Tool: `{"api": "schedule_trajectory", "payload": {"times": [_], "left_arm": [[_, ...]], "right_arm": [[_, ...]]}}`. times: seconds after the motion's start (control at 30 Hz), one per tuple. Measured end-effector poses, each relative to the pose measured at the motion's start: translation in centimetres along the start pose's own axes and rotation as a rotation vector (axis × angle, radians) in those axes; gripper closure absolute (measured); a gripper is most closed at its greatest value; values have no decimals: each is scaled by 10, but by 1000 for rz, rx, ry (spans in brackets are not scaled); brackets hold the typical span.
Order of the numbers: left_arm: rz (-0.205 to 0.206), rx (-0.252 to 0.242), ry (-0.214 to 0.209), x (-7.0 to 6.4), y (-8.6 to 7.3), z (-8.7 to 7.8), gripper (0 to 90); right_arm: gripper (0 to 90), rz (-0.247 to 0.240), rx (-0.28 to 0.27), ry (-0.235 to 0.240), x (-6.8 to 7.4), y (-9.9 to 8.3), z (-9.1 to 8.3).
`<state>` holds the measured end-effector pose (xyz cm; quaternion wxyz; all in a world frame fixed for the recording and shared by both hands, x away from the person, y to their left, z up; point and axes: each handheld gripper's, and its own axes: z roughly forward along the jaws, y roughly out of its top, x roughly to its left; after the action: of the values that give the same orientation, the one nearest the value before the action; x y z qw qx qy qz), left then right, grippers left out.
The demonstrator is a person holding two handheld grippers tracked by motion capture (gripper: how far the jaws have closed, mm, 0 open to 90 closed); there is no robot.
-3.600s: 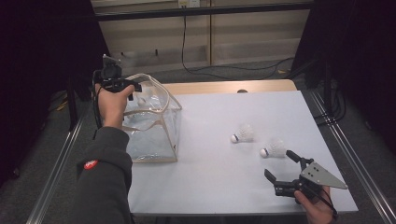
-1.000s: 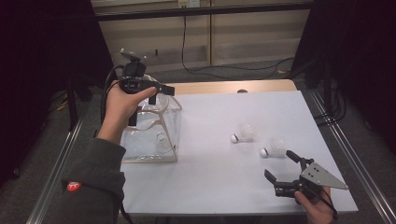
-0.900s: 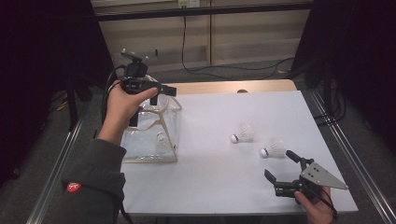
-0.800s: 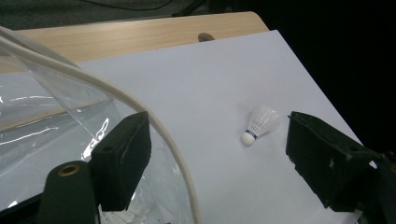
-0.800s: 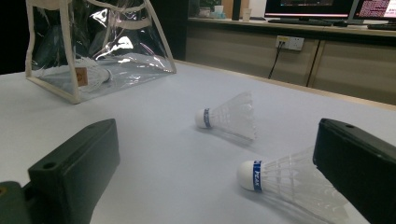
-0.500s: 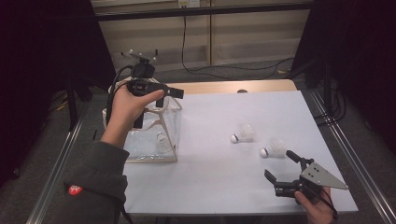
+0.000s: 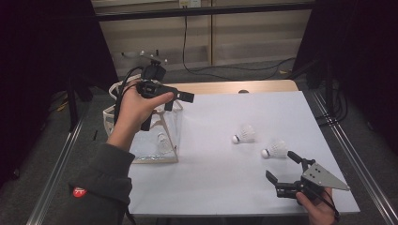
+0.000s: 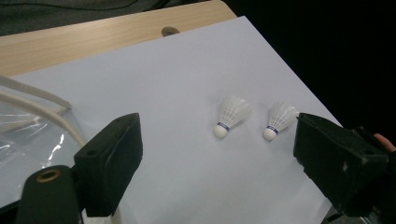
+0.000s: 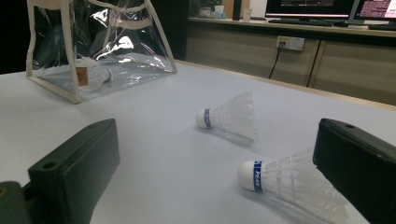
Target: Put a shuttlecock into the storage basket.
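Observation:
Two white shuttlecocks lie on the white table, one (image 7: pixel 244 134) (image 8: pixel 231 114) (image 9: pixel 231 116) mid-table, the other (image 7: pixel 276 149) (image 8: pixel 279 119) (image 9: pixel 289 184) nearer the right front. A third shuttlecock (image 7: pixel 162 140) (image 9: pixel 93 70) lies inside the clear bag (image 7: pixel 150 136) (image 9: pixel 93 46) at the left. My left gripper (image 7: pixel 166 110) (image 8: pixel 224 163) is held in the air over the bag's right edge, open and empty, facing the two loose shuttlecocks. My right gripper (image 7: pixel 284 168) (image 9: pixel 219 177) rests low at the front right, open and empty, just short of the nearer shuttlecock.
The white table (image 7: pixel 220 178) has a wooden strip (image 7: pixel 234 87) along its far edge. Metal rails (image 7: pixel 347 154) run along both sides. A cable (image 7: pixel 185 42) hangs on the back wall. Bare table lies between the bag and the shuttlecocks.
My left gripper has risen from the bag's back left and swung right over its right edge, turning toward the shuttlecocks. The right gripper has stayed still.

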<state>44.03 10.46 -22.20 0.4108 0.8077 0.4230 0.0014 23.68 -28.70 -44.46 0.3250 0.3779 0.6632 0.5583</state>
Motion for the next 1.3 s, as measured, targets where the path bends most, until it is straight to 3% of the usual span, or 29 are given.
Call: {"api": "schedule_trajectory", "payload": {"times": [0.63, 0.9, 1.3], "left_arm": [[60, 20, -65, -24, -3, 15, 106], [58, 27, -89, -27, -8, 23, 86], [88, 36, -116, -34, -14, 32, 54]], "right_arm": [[5, -1, 1, 7, 1, 0, 0], [5, -3, 0, 8, 1, 0, 0], [5, -8, 3, 9, 1, 0, 0]]}}
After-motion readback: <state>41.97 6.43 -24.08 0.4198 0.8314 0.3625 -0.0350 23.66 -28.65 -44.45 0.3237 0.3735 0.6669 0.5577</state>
